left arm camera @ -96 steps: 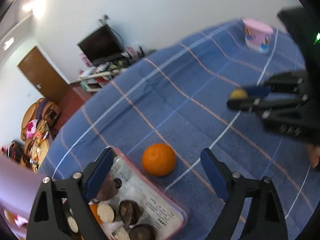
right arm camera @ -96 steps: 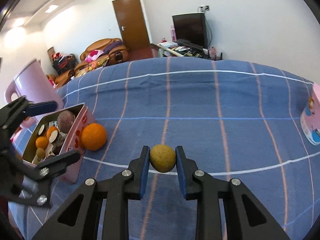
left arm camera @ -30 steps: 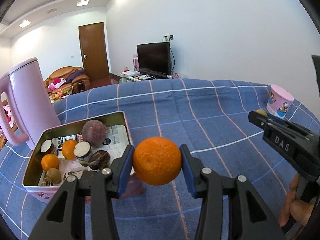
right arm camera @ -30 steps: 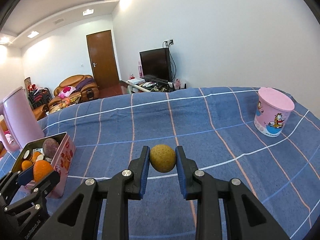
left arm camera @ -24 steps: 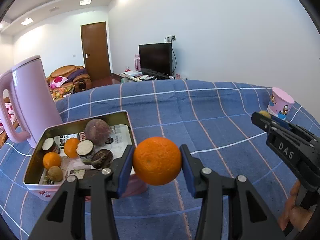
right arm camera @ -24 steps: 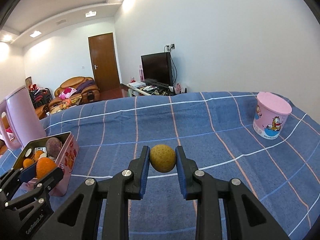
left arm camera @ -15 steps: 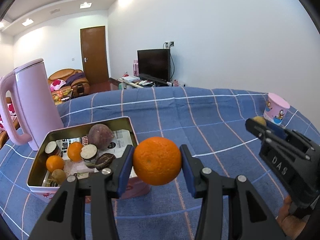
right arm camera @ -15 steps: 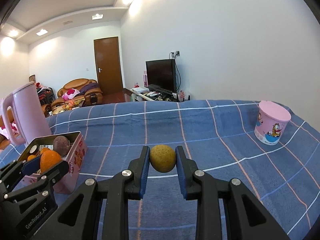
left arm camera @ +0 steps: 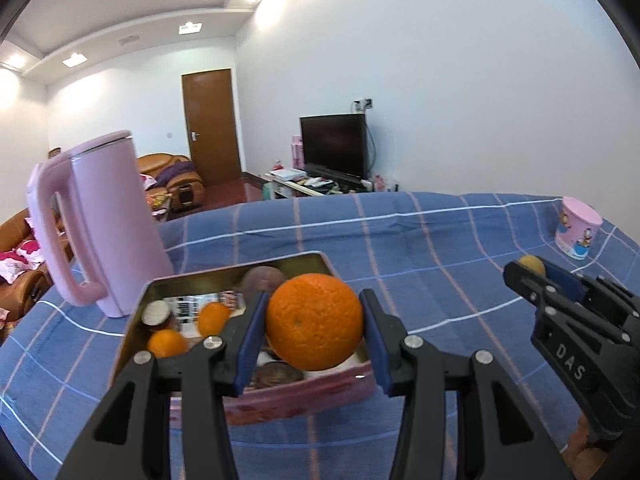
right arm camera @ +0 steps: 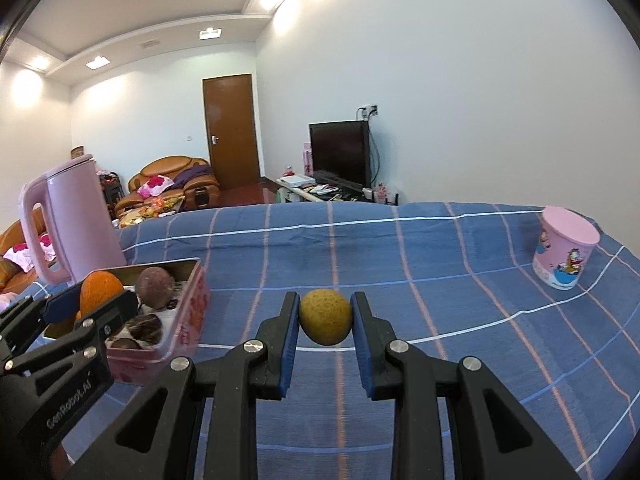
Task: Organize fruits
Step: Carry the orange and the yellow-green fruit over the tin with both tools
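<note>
Left wrist view: your left gripper point(left arm camera: 314, 330) fingers clamp the orange point(left arm camera: 315, 327) over the tin point(left arm camera: 304, 396); right gripper point(right arm camera: 326, 320) pinches a yellow fruit point(right arm camera: 326, 317). Release too near the rim and it rolls onto the counter point(right arm camera: 400, 248).

a big orange point(left arm camera: 314, 327) held above the pink tin point(left arm camera: 304, 394) of fruit; a small yellow-brown fruit point(right arm camera: 325, 317) held over the blue bed.

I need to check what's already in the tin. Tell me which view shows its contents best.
The left wrist view: it looks down into the tin, though the orange in the left gripper covers part. The right wrist view shows the tin side-on, largely behind that gripper.
</note>
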`<state>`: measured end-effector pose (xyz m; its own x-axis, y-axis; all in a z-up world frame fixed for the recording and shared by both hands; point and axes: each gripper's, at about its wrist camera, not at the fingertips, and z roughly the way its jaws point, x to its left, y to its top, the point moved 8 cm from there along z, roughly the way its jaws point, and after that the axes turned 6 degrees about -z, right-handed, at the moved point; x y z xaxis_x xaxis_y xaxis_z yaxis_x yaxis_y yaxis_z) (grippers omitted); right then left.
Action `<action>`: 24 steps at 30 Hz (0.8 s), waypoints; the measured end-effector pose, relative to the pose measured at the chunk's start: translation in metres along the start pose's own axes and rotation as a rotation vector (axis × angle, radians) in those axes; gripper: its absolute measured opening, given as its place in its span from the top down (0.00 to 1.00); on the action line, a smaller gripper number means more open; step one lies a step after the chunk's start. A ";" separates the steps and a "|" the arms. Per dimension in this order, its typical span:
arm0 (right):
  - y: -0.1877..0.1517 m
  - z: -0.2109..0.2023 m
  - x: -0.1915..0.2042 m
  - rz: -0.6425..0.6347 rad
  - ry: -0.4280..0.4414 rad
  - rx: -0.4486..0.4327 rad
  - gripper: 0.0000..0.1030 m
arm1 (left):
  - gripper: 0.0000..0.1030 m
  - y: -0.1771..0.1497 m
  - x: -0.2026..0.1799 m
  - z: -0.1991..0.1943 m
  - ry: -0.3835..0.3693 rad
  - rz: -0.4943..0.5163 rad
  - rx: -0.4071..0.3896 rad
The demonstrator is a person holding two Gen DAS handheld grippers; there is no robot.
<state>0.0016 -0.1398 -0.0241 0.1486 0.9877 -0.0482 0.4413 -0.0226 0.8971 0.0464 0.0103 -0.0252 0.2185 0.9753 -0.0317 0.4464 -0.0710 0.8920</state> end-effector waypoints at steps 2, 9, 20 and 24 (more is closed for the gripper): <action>0.001 0.002 0.010 -0.010 0.009 -0.001 0.73 | 0.53 0.000 0.008 0.002 0.016 0.001 0.005; 0.004 0.007 0.051 -0.051 0.060 -0.006 0.73 | 0.53 0.003 0.036 0.005 0.059 -0.024 0.005; 0.008 0.021 0.094 -0.076 0.132 0.003 0.73 | 0.53 0.006 0.073 0.012 0.131 -0.065 0.010; 0.011 0.026 0.101 -0.075 0.148 0.005 0.73 | 0.53 0.004 0.085 0.019 0.153 -0.099 0.032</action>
<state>0.0445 -0.0440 -0.0307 -0.0170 0.9986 -0.0493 0.4505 0.0517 0.8913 0.0830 0.0892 -0.0330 0.0384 0.9981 -0.0474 0.4874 0.0227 0.8729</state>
